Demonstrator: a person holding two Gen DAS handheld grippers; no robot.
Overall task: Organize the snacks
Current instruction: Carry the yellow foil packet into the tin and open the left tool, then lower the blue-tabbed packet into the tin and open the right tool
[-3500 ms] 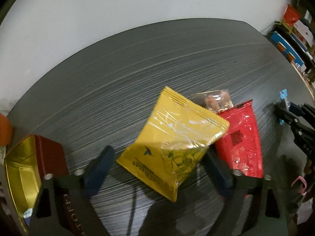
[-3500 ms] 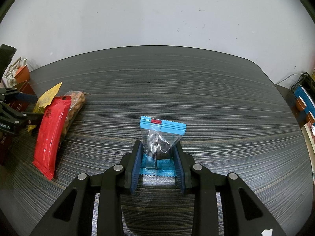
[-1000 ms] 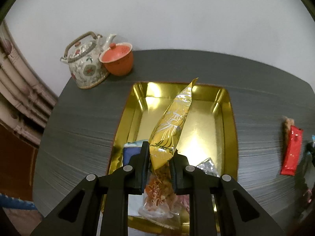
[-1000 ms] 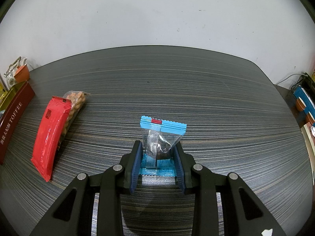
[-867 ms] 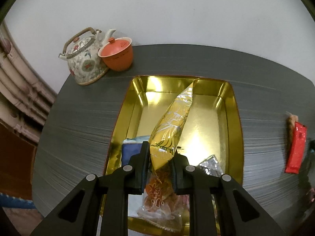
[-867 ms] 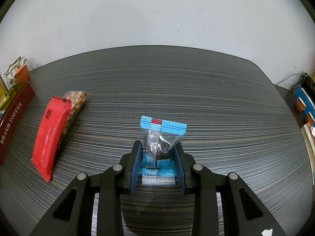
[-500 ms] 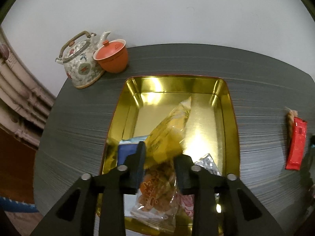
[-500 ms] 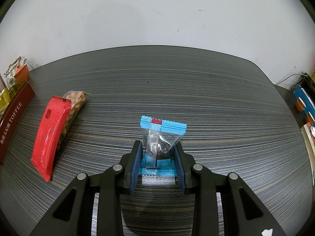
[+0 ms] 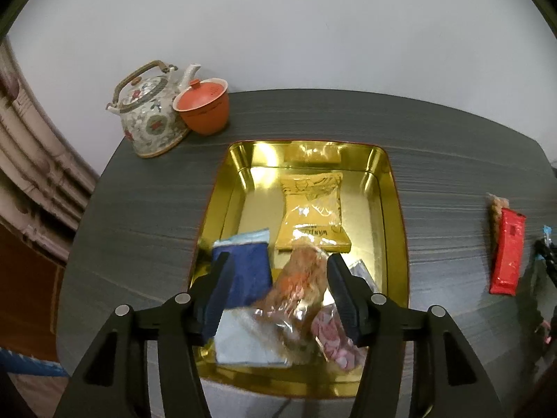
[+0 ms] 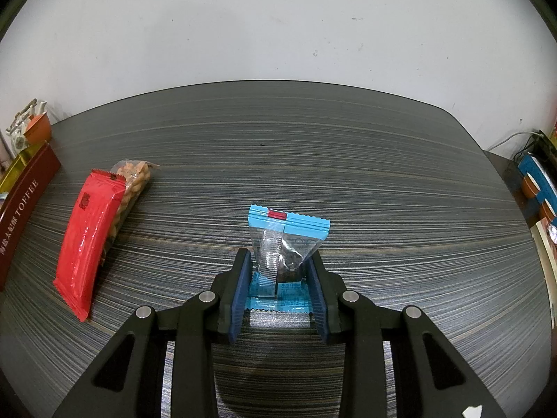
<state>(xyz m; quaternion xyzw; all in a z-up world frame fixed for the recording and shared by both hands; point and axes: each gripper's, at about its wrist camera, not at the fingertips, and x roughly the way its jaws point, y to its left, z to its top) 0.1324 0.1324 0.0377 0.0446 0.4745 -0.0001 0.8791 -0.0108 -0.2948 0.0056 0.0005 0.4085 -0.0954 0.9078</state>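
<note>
Before me a dark, streaky-grained tabletop (image 10: 348, 181) meets a plain white wall (image 10: 278, 28); pale fluted moulding (image 9: 31, 160) runs down my left side.

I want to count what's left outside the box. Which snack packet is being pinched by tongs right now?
The small blue packet, pinched upright by the right tongs. The red packet just lies on the table, untouched.

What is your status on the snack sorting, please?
Left gripper opening above gold tin, yellow packet released inside. Right gripper shut on blue packet. Nothing obstructing.
</note>
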